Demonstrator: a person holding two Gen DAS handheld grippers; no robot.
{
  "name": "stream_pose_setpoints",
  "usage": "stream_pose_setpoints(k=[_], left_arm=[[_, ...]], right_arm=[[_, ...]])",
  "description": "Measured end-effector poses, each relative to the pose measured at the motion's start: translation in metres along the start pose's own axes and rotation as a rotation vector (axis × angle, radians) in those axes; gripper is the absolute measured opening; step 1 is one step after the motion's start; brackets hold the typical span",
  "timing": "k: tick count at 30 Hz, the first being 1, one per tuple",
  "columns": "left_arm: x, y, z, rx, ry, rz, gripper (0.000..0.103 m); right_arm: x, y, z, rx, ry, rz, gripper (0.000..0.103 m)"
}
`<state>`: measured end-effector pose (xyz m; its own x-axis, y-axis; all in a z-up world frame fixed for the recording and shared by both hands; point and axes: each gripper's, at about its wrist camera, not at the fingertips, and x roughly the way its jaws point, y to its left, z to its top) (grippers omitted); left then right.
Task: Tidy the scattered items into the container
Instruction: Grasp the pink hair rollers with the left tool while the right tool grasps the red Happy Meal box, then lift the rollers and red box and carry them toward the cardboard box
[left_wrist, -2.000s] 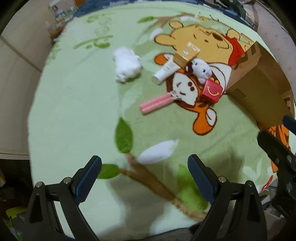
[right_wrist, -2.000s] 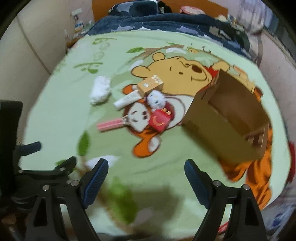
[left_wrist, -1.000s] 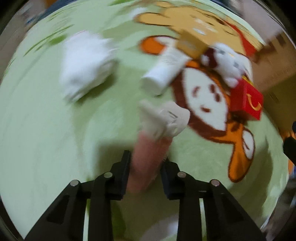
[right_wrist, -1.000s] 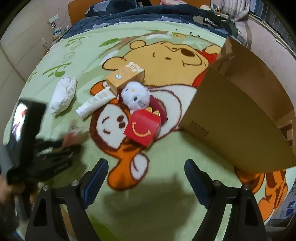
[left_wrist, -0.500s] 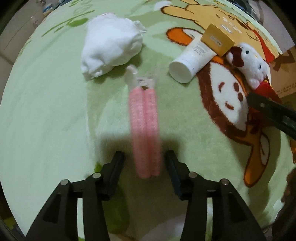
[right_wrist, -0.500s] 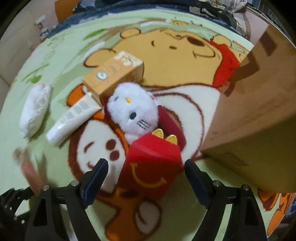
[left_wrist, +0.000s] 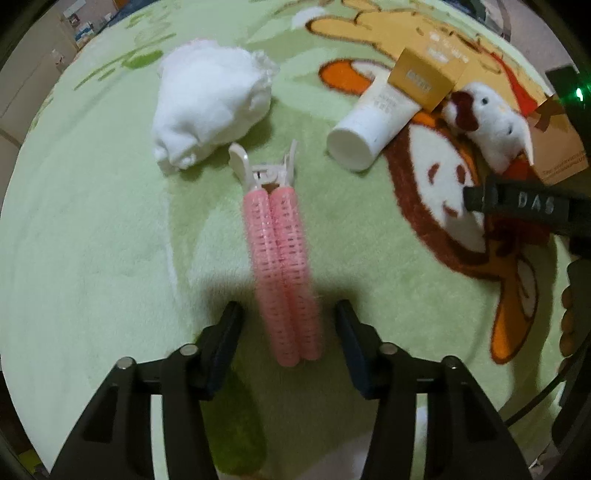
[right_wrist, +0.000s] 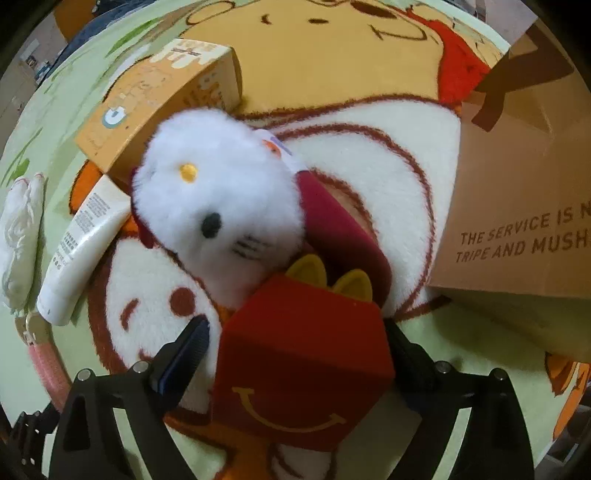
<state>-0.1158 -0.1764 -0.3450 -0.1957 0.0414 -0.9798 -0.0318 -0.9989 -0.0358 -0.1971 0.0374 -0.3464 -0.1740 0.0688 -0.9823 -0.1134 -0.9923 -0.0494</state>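
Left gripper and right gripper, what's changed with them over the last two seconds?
The left gripper moved in on the pink curler clip, shut on it a second ago, and now stands open around it. The right gripper closed in from far back and now straddles the red box, jaws open. The towel, tube, plush and cardboard box stayed put.

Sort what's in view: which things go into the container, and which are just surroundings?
Job items: pink hair-roller clip, white cloth bundle, white tube, orange carton, white plush cat, red toy box, cardboard container.

Surroundings: cartoon blanket, cupboards.
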Motion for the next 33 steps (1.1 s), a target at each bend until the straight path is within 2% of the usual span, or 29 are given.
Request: stream_pose_setpoints(k=[3,5,8,9,11,13,14,19,22,23,25,26,29,33], left_arm=[[-0.007,0.006,0.006,-0.035,-0.018,-0.037,0.049],[-0.005,0.010,0.012,-0.054,-0.013,-0.046,0.062],[0.002,0.009,0.022,-0.057,0.007,-0.029,0.062],[0.003,0.008,0.024,-0.054,0.006,-0.025,0.060],[0.000,0.007,0.026,-0.043,-0.016,-0.032,0.030],[-0.003,0.006,0.028,-0.032,-0.023,-0.028,0.028],[-0.006,0.006,0.029,-0.035,-0.027,-0.024,0.028],[-0.022,0.012,0.027,-0.090,-0.039,-0.021,0.027],[-0.032,0.013,0.016,-0.124,-0.031,-0.023,0.027],[-0.034,0.009,0.002,-0.128,-0.023,-0.022,0.027],[-0.040,-0.023,-0.035,-0.122,-0.002,-0.014,0.027],[-0.042,-0.027,-0.042,-0.119,0.014,-0.009,0.027],[-0.051,-0.032,-0.057,-0.115,0.051,-0.010,0.027],[-0.082,-0.045,-0.067,-0.094,0.048,-0.005,0.027]], right_arm=[[-0.006,0.004,-0.010,-0.044,-0.049,-0.030,0.085],[-0.007,0.010,-0.013,-0.087,-0.055,-0.060,0.085],[-0.007,0.020,-0.016,-0.152,-0.061,-0.106,0.085],[-0.008,0.021,-0.016,-0.163,-0.056,-0.108,0.085],[-0.009,0.018,-0.015,-0.163,-0.055,-0.088,0.085],[-0.012,0.015,-0.017,-0.164,-0.068,-0.069,0.081],[-0.015,0.013,-0.019,-0.165,-0.083,-0.062,0.065],[-0.031,0.014,-0.039,-0.207,-0.107,-0.083,0.065],[-0.044,0.014,-0.061,-0.248,-0.102,-0.077,0.064],[-0.048,0.014,-0.070,-0.263,-0.094,-0.073,0.064],[-0.057,0.013,-0.086,-0.287,-0.078,-0.061,0.064],[-0.063,0.012,-0.093,-0.295,-0.071,-0.053,0.064],[-0.079,0.011,-0.114,-0.322,-0.050,-0.029,0.064],[-0.103,0.008,-0.137,-0.347,-0.032,0.003,0.064]])
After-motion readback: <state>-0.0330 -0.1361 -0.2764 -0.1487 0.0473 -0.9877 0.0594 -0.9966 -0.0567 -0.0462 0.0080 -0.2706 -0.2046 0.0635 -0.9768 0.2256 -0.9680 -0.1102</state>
